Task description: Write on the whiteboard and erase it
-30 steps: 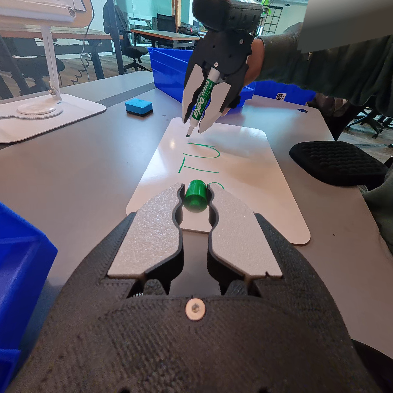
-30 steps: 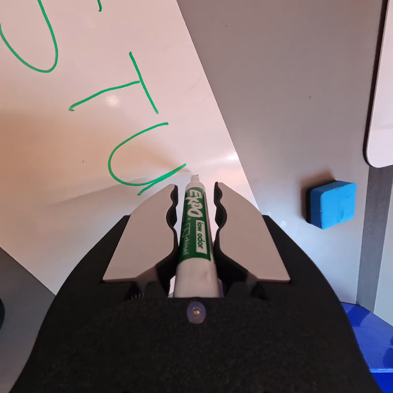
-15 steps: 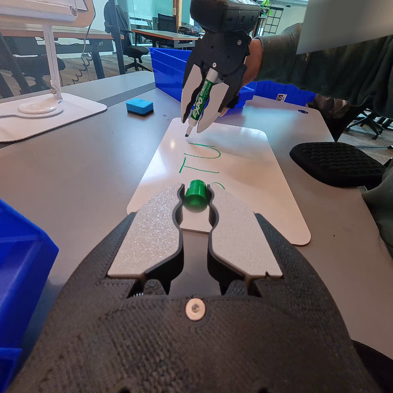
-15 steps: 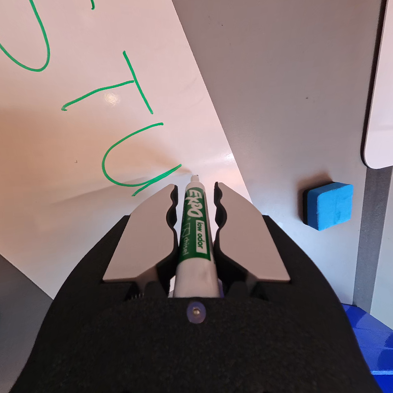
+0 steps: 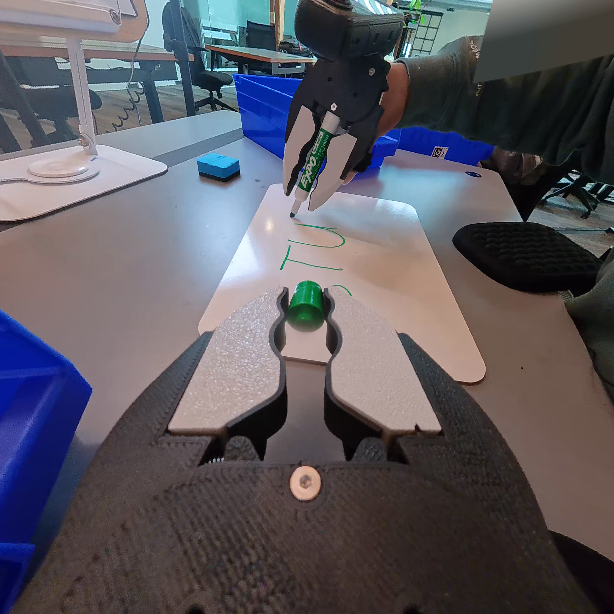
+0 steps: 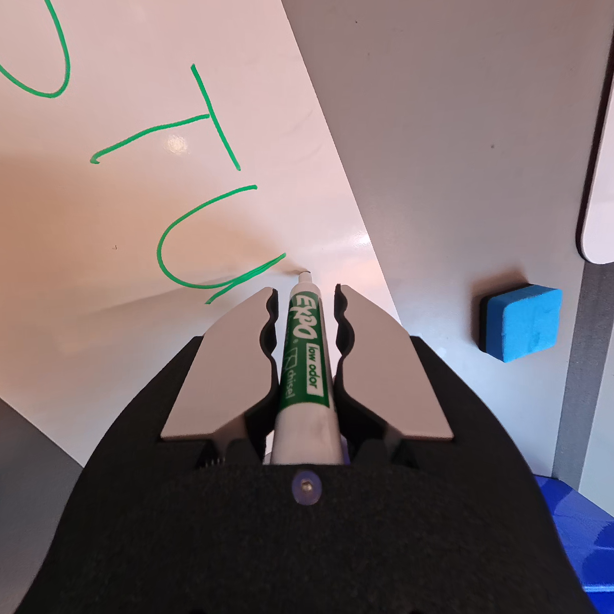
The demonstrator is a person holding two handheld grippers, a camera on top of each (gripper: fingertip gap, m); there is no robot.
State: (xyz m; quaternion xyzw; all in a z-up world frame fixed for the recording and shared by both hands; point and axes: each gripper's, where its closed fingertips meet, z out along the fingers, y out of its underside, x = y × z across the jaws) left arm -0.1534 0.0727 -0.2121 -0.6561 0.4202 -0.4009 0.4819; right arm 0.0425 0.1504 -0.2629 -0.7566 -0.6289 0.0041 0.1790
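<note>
A white whiteboard (image 5: 382,265) lies flat on the grey table, with green marks on it; it also shows in the right wrist view (image 6: 99,232). My right gripper (image 6: 305,292) is shut on a green marker (image 6: 304,358), tip at the board just past the last green mark. From the left wrist view that gripper (image 5: 300,199) and the marker (image 5: 310,169) stand over the board's far left part. My left gripper (image 5: 305,295) is shut on the green marker cap (image 5: 305,310), low over the board's near edge. A blue eraser (image 5: 218,165) lies on the table left of the board, also in the right wrist view (image 6: 521,324).
Blue bins stand behind the board (image 5: 265,109) and at my near left (image 5: 30,415). A white lamp base (image 5: 63,172) sits at far left. A black padded armrest (image 5: 528,255) is right of the board. A person's sleeve (image 5: 498,89) reaches in from the right. Spacing between my two grippers at the tips: around 20 cm. The right tips stand about 15 cm off the blue eraser (image 5: 218,165). The right camera catches it too, in the right wrist view (image 6: 517,311).
The right gripper with the marker has shifted a little toward the board's far edge, past the last green mark, and come down to the board. The left gripper has stayed put.
</note>
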